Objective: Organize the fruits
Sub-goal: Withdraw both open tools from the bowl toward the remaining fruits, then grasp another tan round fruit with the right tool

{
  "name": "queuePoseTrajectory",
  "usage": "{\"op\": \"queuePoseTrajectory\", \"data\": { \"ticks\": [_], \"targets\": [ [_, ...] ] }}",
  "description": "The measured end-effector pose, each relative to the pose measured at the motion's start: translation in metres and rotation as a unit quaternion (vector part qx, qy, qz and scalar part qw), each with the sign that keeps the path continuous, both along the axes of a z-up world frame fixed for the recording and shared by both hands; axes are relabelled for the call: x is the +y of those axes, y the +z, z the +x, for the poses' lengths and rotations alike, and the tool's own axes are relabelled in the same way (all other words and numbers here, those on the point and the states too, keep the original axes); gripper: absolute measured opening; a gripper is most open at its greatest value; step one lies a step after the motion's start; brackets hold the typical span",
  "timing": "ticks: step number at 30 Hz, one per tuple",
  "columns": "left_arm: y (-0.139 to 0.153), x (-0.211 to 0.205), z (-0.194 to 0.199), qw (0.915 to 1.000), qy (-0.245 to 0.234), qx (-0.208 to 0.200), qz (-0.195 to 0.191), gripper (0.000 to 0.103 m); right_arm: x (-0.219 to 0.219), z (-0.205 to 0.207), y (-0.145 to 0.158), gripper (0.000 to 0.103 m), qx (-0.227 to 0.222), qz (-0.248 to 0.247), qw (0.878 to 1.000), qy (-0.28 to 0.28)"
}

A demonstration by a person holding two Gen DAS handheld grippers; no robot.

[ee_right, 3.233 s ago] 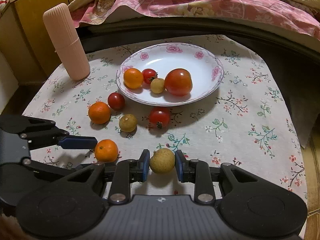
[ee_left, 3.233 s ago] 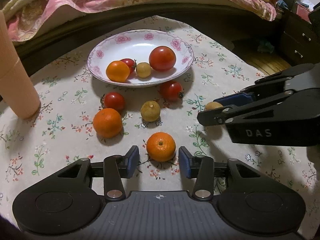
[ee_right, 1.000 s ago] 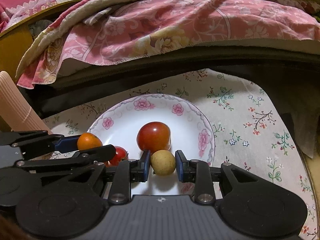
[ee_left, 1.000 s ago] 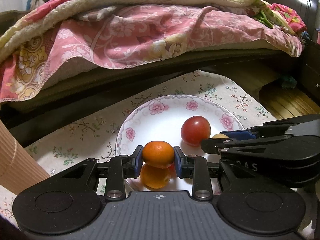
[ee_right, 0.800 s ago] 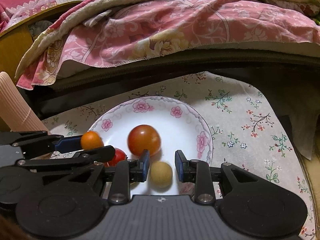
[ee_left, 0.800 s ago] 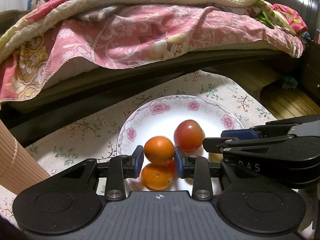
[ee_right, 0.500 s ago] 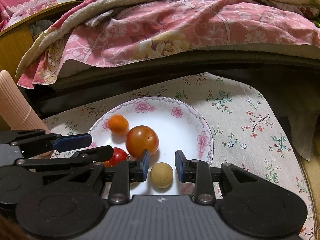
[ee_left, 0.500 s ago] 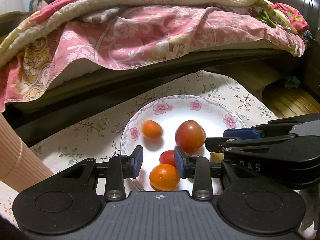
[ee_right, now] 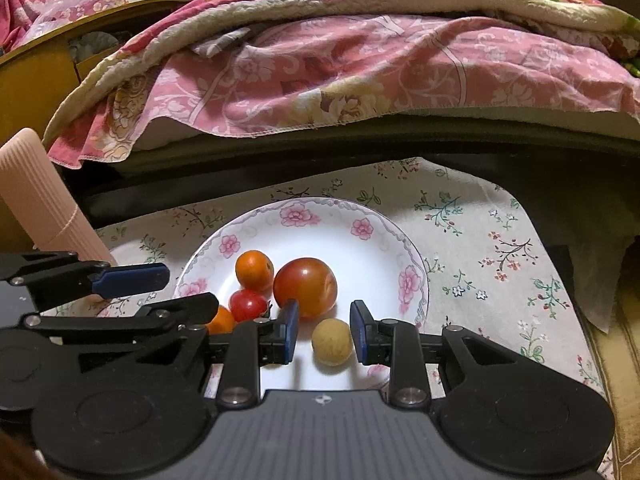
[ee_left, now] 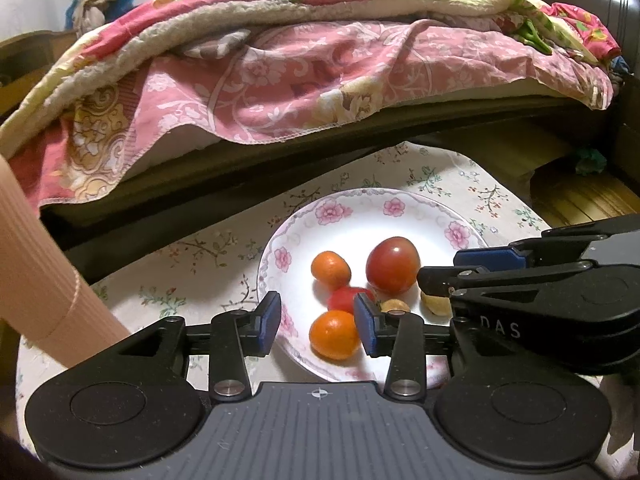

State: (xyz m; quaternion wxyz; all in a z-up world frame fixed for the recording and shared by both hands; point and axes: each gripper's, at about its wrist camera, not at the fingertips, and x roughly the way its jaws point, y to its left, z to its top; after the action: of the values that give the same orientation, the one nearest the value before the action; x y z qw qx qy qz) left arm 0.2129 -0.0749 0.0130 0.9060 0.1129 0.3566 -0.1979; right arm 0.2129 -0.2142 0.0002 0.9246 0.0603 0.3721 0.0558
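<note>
The work surface is a table under a floral tablecloth (ee_right: pixel 492 240), with a dark bed frame just behind it and a pink floral quilt (ee_right: pixel 360 72) overhanging that frame. At the far left a ribbed pink cylinder (ee_left: pixel 36 272) stands upright on the cloth, close to the cloth's left edge. My left gripper (ee_left: pixel 317 324) is spread wide with nothing held, its blue pads above the plate's near-left rim; an orange (ee_left: pixel 334 335) lies between them but below, untouched. The white flower-rimmed plate (ee_right: pixel 352 220) sits mid-table and carries a second small orange (ee_right: pixel 254 270), a small red tomato (ee_right: pixel 248 306), a large red tomato (ee_right: pixel 306 286) and a tan round fruit (ee_right: pixel 332 342). My right gripper (ee_right: pixel 324 332) is likewise apart and empty, the tan fruit resting on the plate between its pads with a gap on the left side. To the right of the plate the cloth is bare out to its rounded edge, which drops to a wooden floor (ee_left: pixel 576 200).
</note>
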Motion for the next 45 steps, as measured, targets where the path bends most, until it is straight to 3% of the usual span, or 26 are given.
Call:
{"op": "queuePoseTrajectory", "data": {
  "ticks": [15,19,24,29,39,45],
  "targets": [
    [0.017,0.035,-0.059,0.9988,0.03,0.033,0.019,0.059,0.037,-0.056,0.018,0.032,0.02,-0.026,0.999,0.029],
    [0.019,0.045,-0.074,0.9982,0.045,0.034,0.019,0.071,0.041,-0.072,0.02,0.032,0.028,-0.012,0.999,0.028],
    [0.018,0.053,-0.091,0.9977,0.049,0.046,0.012,0.073,0.043,-0.092,0.02,0.032,0.039,-0.002,0.999,0.026],
    [0.011,0.058,-0.101,0.9978,0.041,0.049,0.019,0.085,0.041,-0.107,0.014,0.033,0.049,-0.005,0.998,0.033],
    [-0.008,0.062,-0.096,0.9969,0.028,0.067,0.031,0.085,0.029,-0.095,-0.009,0.033,0.06,-0.016,0.997,0.036],
    [-0.012,0.062,-0.091,0.9967,0.025,0.07,0.031,0.085,0.033,-0.08,-0.014,0.033,0.055,0.007,0.997,0.052]
  ]
}}
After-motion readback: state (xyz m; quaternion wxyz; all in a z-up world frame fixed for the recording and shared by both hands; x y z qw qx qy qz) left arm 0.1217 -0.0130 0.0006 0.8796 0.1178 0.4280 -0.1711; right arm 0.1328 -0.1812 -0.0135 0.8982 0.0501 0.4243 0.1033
